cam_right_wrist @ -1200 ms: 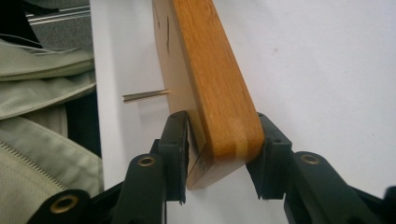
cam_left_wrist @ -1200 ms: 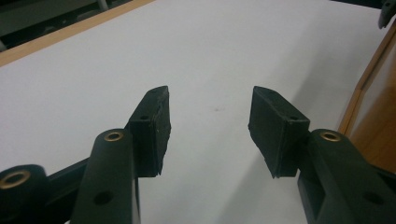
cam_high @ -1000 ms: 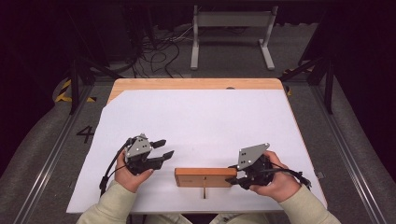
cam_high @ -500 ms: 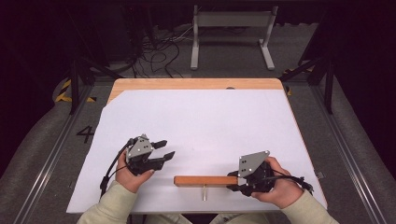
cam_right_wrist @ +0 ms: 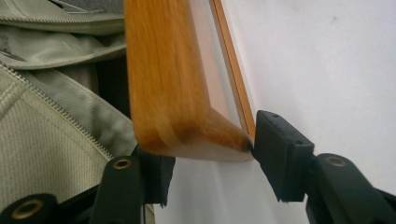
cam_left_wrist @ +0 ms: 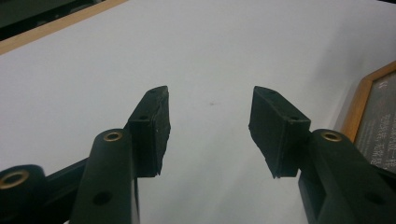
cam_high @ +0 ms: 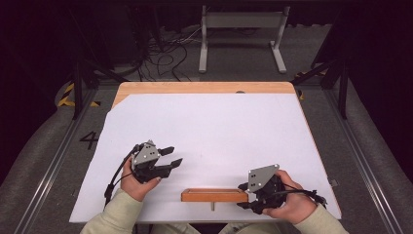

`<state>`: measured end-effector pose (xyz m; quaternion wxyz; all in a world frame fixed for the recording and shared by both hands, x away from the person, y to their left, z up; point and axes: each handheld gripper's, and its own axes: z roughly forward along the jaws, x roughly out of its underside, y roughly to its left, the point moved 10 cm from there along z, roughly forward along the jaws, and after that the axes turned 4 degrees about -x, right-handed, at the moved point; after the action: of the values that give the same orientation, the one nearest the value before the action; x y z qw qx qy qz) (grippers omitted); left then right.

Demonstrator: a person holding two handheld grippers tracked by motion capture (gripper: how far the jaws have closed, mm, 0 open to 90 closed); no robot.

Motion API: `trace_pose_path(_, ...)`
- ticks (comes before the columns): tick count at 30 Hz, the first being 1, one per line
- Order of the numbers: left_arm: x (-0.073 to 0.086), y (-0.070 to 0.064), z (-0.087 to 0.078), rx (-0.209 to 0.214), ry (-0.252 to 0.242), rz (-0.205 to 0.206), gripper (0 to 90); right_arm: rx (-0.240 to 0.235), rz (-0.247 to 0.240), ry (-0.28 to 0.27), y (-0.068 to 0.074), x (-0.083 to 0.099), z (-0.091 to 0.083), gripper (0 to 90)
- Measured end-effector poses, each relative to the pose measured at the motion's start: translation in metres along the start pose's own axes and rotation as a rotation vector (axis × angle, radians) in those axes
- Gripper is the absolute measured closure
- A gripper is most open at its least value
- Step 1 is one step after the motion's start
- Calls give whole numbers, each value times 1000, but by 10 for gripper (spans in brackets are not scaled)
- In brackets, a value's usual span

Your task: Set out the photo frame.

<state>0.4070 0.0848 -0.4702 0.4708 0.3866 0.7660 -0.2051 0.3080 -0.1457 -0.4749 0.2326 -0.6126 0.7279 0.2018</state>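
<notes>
Near the front edge of the worktop (cam_high: 209,126), on the right side, the right claw (cam_high: 249,196) grips one end of a wooden frame (cam_high: 214,195). Its jaws are clamped on the frame's right end. In the right gripper view, one jaw sits under the rounded wooden corner (cam_right_wrist: 187,135) and the other presses against the thin edge. The frame stands up on its long side. Its long axis runs left to right, along the near edge of the worktop.

Over to the left, the left claw (cam_high: 170,157) hangs above the white sheet with its jaws wide apart and nothing between them. The frame lies to its right and a bit nearer to the person. The right claw is the one on the frame; the left one is close but not touching.

What the frame holds is hard to tell. The left gripper view shows a dark panel (cam_left_wrist: 379,121) with tiny writing, cut off at the edge. A small peg under the frame is too small to make out.
</notes>
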Motion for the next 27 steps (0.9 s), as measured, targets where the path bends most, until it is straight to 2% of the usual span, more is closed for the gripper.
trace_pose_path(5, 0, 1, 0, -1, -2, -3, 482, 9, 21, 10, -3, 9, 1, 472)
trace_pose_path(8, 1, 2, 0, -2, 0, -7, 481, 5, 42, 37, -4, 19, 2, 553)
trace_pose_path(12, 1, 3, 1, -4, -1, -10, 481, 2, 67, 105, -6, 38, 6, 719)
trace_pose_path(14, 1, 3, 1, -5, 0, -12, 481, -13, 72, 115, -4, 42, 9, 796)
trace_pose_path(15, 2, 3, 1, -5, 1, -13, 481, -12, 78, 113, -4, 43, 11, 852)
trace_pose_path(18, 2, 4, 1, -5, 3, -13, 481, -24, 75, 87, -2, 44, 17, 900)
trace_pose_path(27, 3, 4, 1, -5, 5, -15, 480, -60, 89, 7, -1, 40, 27, 900)
